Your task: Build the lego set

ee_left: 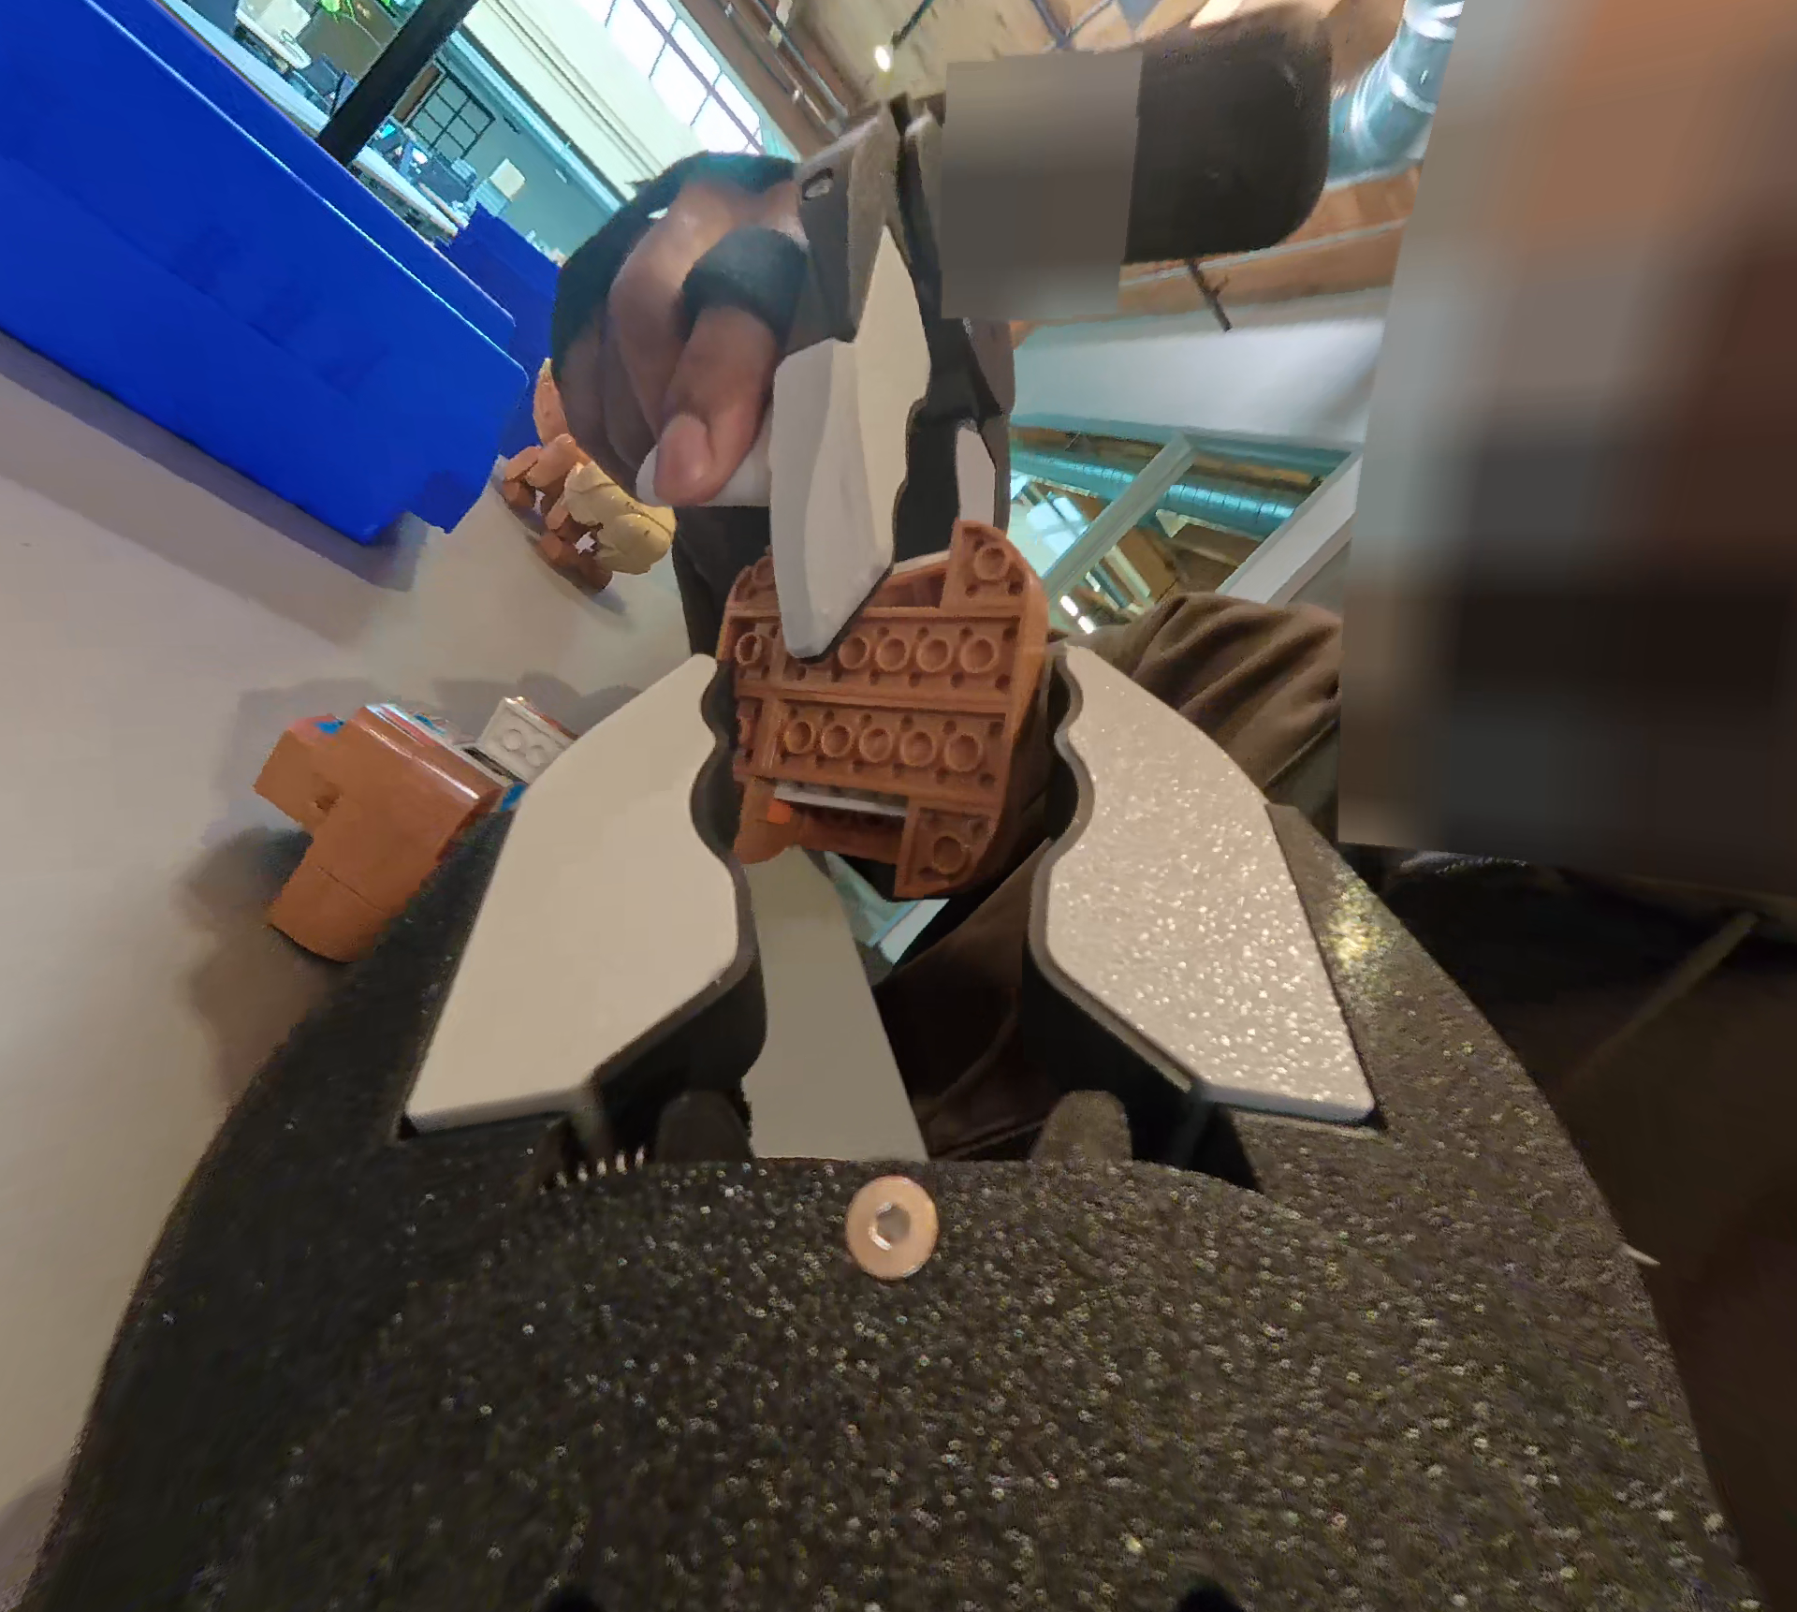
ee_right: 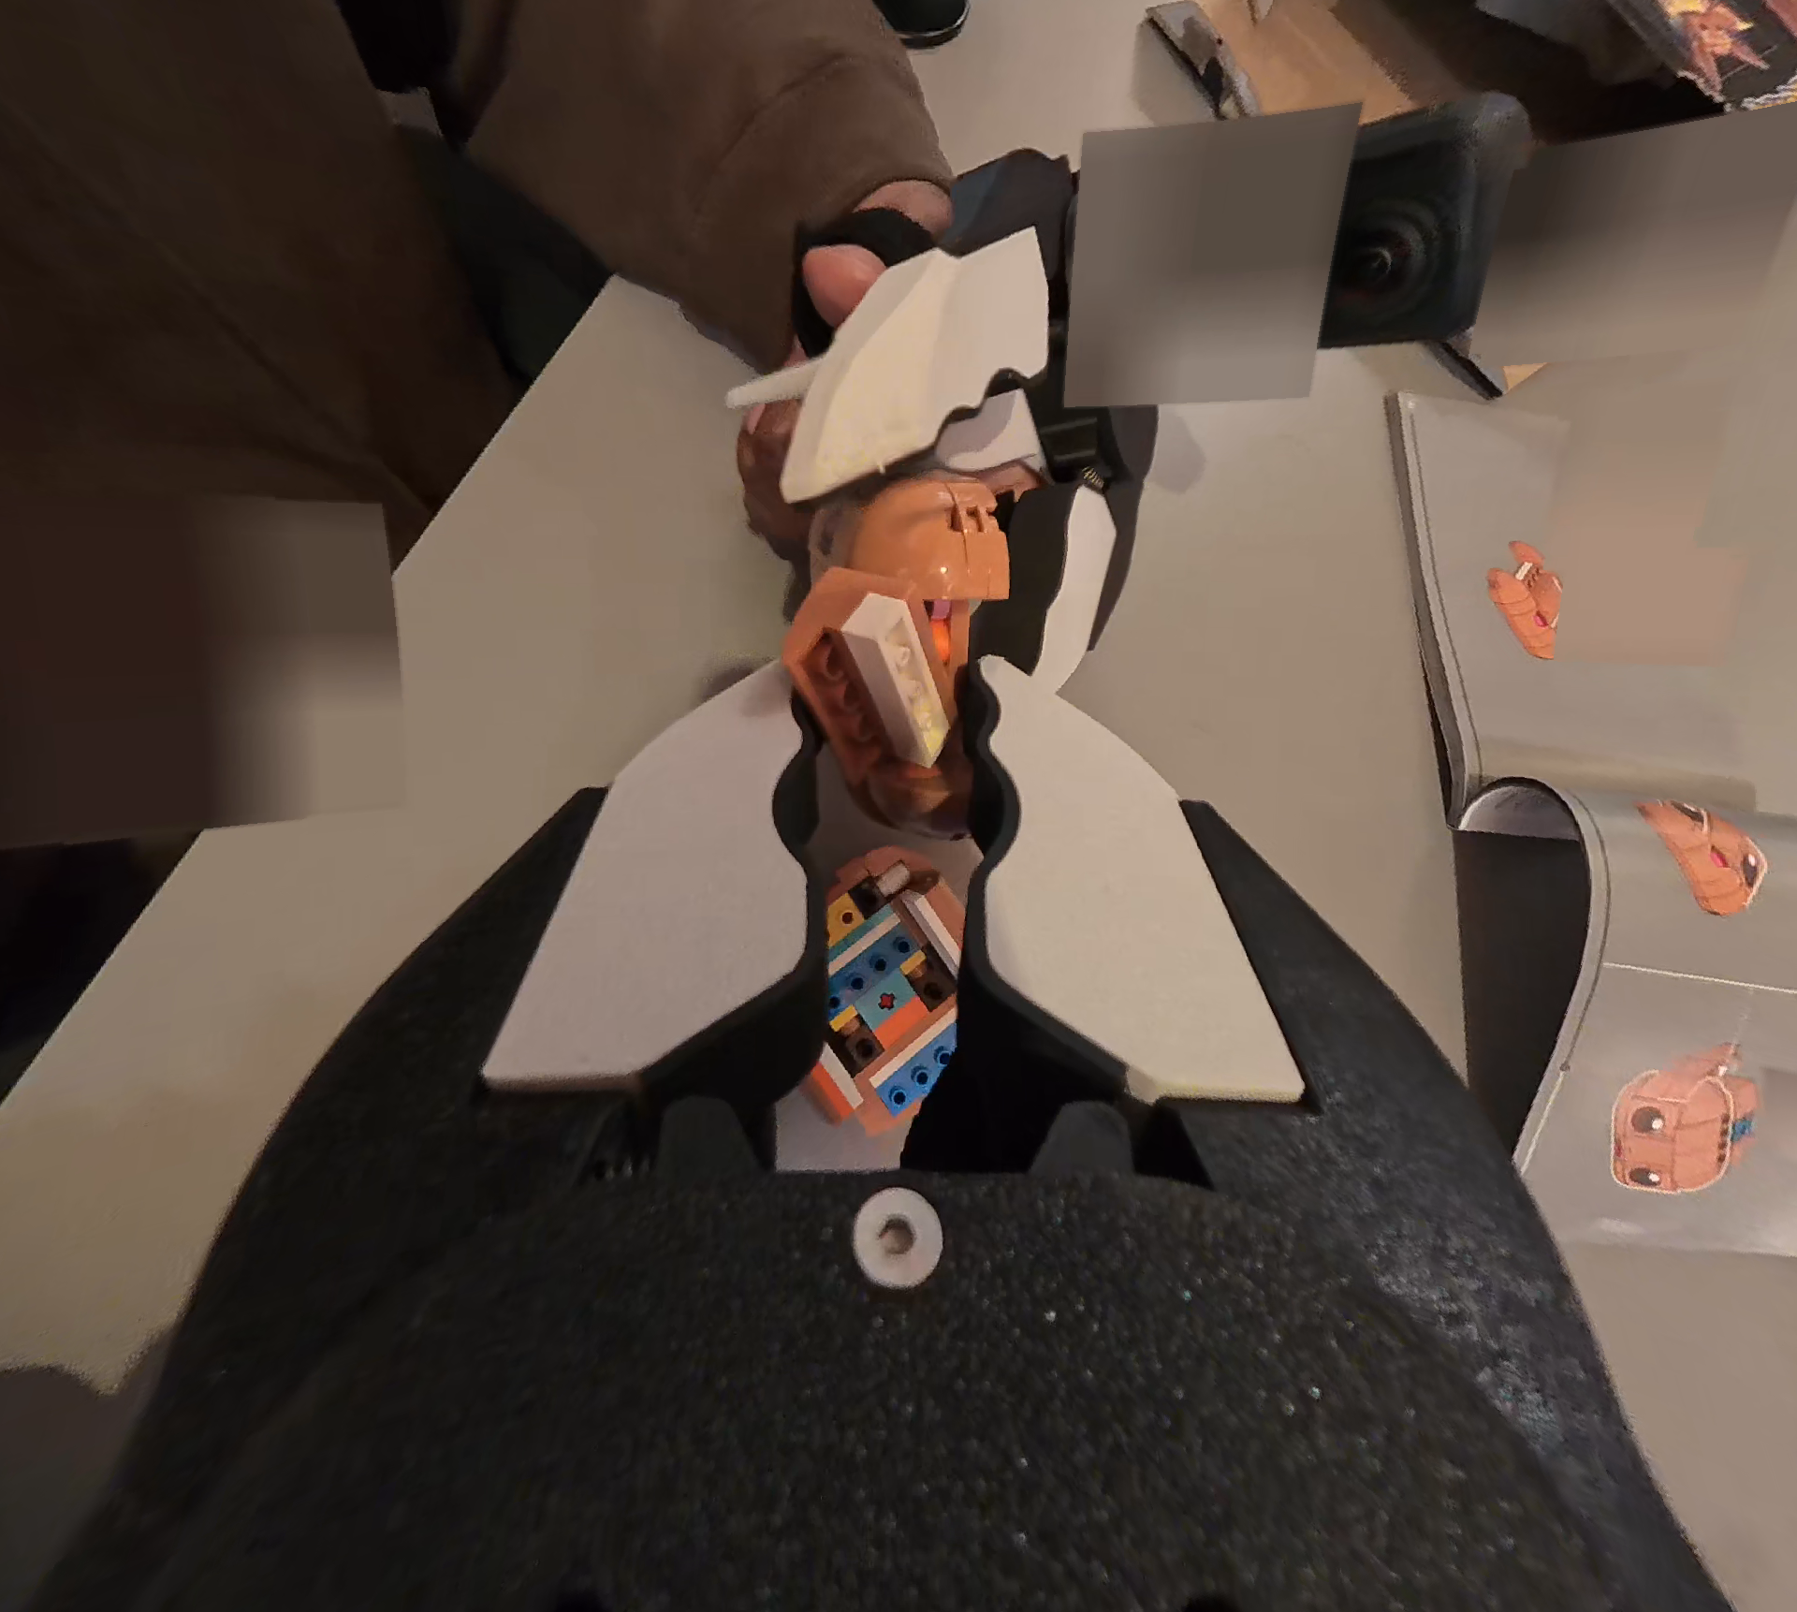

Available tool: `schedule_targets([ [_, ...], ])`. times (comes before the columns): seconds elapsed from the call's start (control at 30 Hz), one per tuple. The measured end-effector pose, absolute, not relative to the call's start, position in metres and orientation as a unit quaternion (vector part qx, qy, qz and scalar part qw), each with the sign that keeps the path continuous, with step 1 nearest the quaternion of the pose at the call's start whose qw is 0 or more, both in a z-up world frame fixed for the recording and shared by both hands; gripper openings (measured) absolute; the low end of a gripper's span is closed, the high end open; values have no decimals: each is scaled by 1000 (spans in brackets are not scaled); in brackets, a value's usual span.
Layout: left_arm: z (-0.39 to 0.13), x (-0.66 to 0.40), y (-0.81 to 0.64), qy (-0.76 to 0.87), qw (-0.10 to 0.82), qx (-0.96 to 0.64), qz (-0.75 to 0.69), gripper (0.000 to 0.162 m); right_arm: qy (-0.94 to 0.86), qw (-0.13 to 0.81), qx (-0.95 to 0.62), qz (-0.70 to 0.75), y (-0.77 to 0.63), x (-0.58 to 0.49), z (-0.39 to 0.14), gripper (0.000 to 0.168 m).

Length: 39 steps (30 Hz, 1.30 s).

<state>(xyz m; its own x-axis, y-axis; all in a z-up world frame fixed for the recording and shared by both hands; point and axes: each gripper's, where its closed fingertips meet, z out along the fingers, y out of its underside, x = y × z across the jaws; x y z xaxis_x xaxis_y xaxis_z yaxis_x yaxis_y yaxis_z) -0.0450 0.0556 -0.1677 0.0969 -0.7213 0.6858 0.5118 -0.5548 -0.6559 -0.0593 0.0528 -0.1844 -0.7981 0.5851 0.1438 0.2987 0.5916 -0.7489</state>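
Left gripper (ee_left: 880,748) has its jaws clamped on a brown studded lego assembly (ee_left: 875,729), while the right gripper (ee_right: 880,719) pinches a brown-and-white brick piece (ee_right: 875,680) against it.

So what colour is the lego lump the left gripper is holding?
Reddish brown. The lego lump, studs showing, sits between the left gripper fingers; the left wrist view shows it best.

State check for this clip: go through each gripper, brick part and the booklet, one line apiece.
left gripper: shut on the brown sub-assembly.
brown sub-assembly: held off the table, underside showing.
right gripper: shut on a brown-and-white piece.
brown-and-white piece: held against the sub-assembly.
colourful body: lying on the table, untouched.
instruction booklet: open on the table.
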Motion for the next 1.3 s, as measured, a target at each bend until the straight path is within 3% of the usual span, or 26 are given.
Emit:
schedule_targets([
  [0.17,-181,-41,61,159,472,-632,-593,67,-860,199,-278,379,67,-61,-180,26],
  [0.3,-189,-46,78,188,530,-671,-484,66,-853,195,-314,369,79,-63,-180,26],
  [0.43,-189,-52,91,209,570,-685,-403,51,-852,187,-339,354,85,-63,-184,26],
  [0.53,-197,-44,93,264,567,-697,-351,30,-851,185,-353,343,88,-63,-184,26],
  [0.63,-200,-41,100,296,580,-696,-302,26,-853,183,-363,328,94,-59,-185,25],
  [0.83,-193,-40,114,277,626,-663,-302,25,-832,197,-399,331,104,-63,-177,28],
  [1.07,-189,-45,114,250,640,-650,-326,25,-826,219,-411,317,109,-70,-175,46],
  [1.3,-188,-57,113,217,634,-648,-361,25,-809,278,-399,331,111,-81,-158,45],
])
